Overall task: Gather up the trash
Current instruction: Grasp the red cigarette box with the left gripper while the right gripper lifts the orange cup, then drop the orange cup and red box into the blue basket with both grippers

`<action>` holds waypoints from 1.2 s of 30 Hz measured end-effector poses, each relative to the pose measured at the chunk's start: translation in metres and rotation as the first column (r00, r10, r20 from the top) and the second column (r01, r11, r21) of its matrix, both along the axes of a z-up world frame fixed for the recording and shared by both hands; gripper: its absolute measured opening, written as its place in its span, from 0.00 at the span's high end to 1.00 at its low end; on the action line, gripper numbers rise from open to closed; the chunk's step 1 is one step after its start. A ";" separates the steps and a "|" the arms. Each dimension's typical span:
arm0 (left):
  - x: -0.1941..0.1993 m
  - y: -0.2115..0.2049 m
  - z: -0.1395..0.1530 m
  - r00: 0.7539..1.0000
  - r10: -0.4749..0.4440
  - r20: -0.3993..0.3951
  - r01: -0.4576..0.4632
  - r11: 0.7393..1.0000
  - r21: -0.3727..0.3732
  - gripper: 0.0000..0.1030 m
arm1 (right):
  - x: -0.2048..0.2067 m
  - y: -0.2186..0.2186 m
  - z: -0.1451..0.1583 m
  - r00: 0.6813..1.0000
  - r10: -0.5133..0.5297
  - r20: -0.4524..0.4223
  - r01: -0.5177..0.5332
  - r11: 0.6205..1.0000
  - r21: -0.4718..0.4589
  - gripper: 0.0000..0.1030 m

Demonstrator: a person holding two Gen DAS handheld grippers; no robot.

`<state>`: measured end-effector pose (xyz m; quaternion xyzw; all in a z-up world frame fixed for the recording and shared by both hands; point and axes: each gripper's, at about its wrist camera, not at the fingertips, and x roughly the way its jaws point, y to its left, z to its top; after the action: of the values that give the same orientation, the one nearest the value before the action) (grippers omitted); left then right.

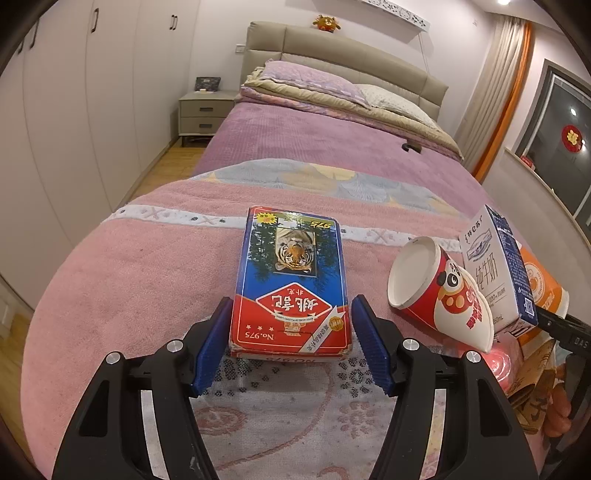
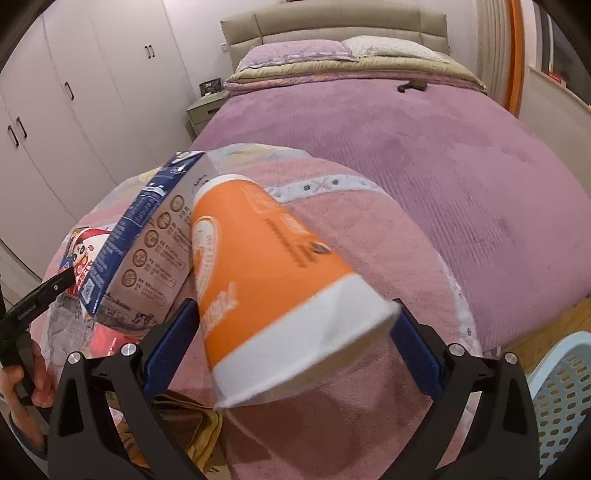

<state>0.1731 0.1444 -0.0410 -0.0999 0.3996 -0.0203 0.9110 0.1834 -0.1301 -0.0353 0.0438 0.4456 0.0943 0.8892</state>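
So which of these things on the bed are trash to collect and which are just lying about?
Trash: blue-and-red playing-card box; red panda-print paper cup; blue-and-white milk carton; orange-and-white paper cup.

Lying about: stacked pillows; orange plush toy; grey nightstand.

**Surfaces: mostly cloth & coated card**

The bedspread looks like matt, nubby woven cloth, w/ a paler printed towel-like patch at 6 o'clock. The card box is glossy printed cardboard, corners scuffed. At 3 o'clock, the panda cup is smooth coated paper, matt white inside; the milk carton is satin laminated card. The orange cup is smooth paper, slight sheen. The left gripper & right gripper have matt black plastic arms, ribbed blue rubbery pads, shiny metal bolts. The basket, 4 o'clock, is perforated pale-blue plastic. The floor is wood, semi-gloss.
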 end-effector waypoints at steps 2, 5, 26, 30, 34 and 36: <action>0.000 0.000 0.000 1.000 0.000 -0.001 0.000 1.000 0.003 0.39 | -0.006 0.000 0.003 1.000 0.011 0.013 -0.011 1.000 0.025 0.15; 0.001 -0.001 -0.001 1.000 0.000 -0.003 0.000 1.000 0.008 0.39 | -0.012 -0.003 0.007 0.999 0.037 0.015 -0.039 0.990 0.134 0.39; -0.008 -0.002 0.009 0.999 0.047 0.025 -0.048 0.998 0.033 0.44 | -0.075 -0.006 0.071 0.976 -0.034 0.213 0.028 0.999 0.034 0.66; -0.035 -0.004 0.039 0.992 0.052 0.115 -0.051 0.999 -0.014 0.44 | -0.102 -0.025 0.090 0.962 -0.065 0.266 0.057 0.998 0.037 0.66; -0.064 -0.027 0.076 0.981 -0.010 0.194 0.026 0.996 -0.081 0.44 | -0.131 -0.050 0.106 0.942 -0.116 0.315 0.107 0.993 0.044 0.66; -0.072 -0.045 0.086 0.975 -0.049 0.216 0.072 0.993 -0.096 0.44 | -0.146 -0.063 0.111 0.934 -0.146 0.326 0.145 0.989 0.028 0.66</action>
<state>0.1009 0.0994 0.0448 -0.1318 0.3008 -0.0792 0.9412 0.0371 -0.1926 0.0761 0.0620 0.2875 0.0349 0.9551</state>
